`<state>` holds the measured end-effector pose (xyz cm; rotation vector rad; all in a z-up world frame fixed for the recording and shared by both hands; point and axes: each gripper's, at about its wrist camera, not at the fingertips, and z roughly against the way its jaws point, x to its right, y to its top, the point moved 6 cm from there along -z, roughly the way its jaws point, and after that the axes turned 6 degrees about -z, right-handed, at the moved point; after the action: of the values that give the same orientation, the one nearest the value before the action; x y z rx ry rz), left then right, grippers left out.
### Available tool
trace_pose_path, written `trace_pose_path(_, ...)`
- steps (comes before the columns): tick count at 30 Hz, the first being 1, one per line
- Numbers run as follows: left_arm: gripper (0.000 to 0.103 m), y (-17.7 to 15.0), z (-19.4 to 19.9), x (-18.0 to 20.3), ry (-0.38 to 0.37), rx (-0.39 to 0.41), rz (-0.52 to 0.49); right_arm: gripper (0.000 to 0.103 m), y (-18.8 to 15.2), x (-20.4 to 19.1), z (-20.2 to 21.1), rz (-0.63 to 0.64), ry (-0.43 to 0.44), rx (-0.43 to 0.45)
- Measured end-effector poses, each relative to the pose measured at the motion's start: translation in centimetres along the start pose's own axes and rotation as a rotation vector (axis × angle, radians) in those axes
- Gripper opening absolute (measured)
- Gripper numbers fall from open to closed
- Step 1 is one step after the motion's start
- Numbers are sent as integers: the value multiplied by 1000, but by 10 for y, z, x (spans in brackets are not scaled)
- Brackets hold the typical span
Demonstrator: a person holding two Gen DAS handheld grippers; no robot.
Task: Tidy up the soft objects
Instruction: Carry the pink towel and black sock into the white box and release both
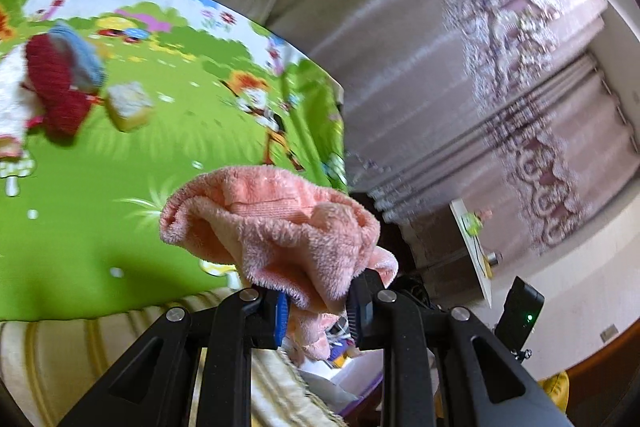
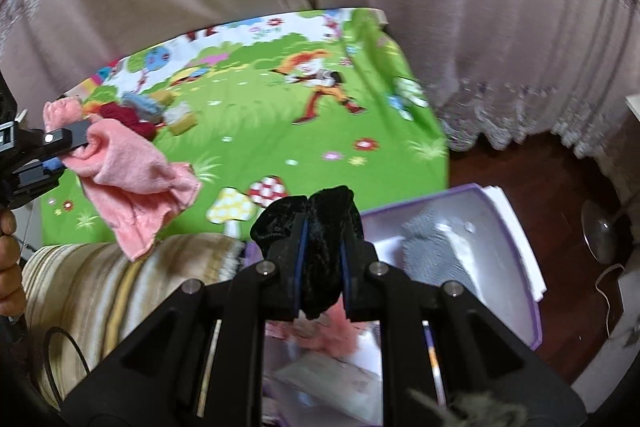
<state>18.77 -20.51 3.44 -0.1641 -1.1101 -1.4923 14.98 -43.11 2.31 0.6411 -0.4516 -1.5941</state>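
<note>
My left gripper [image 1: 316, 307] is shut on a fluffy pink cloth [image 1: 276, 223], held in the air over the edge of the green cartoon play mat [image 1: 80, 227]. The same gripper [image 2: 60, 151] and pink cloth [image 2: 136, 175] show at the left of the right wrist view. My right gripper [image 2: 322, 267] is shut on a black velvety soft item [image 2: 320, 227], held above a white, purple-rimmed storage bin [image 2: 504, 251]. The bin holds a grey knitted item [image 2: 432, 255] and something pink [image 2: 336, 335] under the gripper.
A pile of soft things lies at the mat's far left: a red knit [image 1: 56, 87], a blue-grey piece [image 1: 80, 51], a yellow-white sponge block [image 1: 130, 105]. A striped cushion [image 2: 120, 291] borders the mat. Curtains [image 2: 440, 7] hang behind. Dark wood floor [image 2: 560, 195] is at the right.
</note>
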Motion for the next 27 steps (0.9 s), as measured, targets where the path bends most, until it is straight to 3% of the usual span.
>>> trace_pose_path(12, 24, -41, -76, 55, -70, -210, -93, 18, -14, 67, 7, -79, -131, -1)
trace_pose_path(15, 42, -51, -92, 62, -84, -269, -88, 21, -16, 74, 8, -99, -134, -5)
trace_pose_path(17, 56, -58, -99, 62, -87, -303, -78, 37, -16, 78, 7, -114, -135, -12)
trace_pose_path(18, 57, -61, -102, 62, -88, -321, -70, 44, -17, 80, 6, -120, -134, -12)
trace_pose_path(20, 60, -66, -106, 61, -86, -347, -64, 68, -18, 81, 8, -121, -134, -3)
trace_pose_path(27, 61, -63, -98, 63, -87, -337, -76, 74, -18, 79, 6, -122, -126, -3)
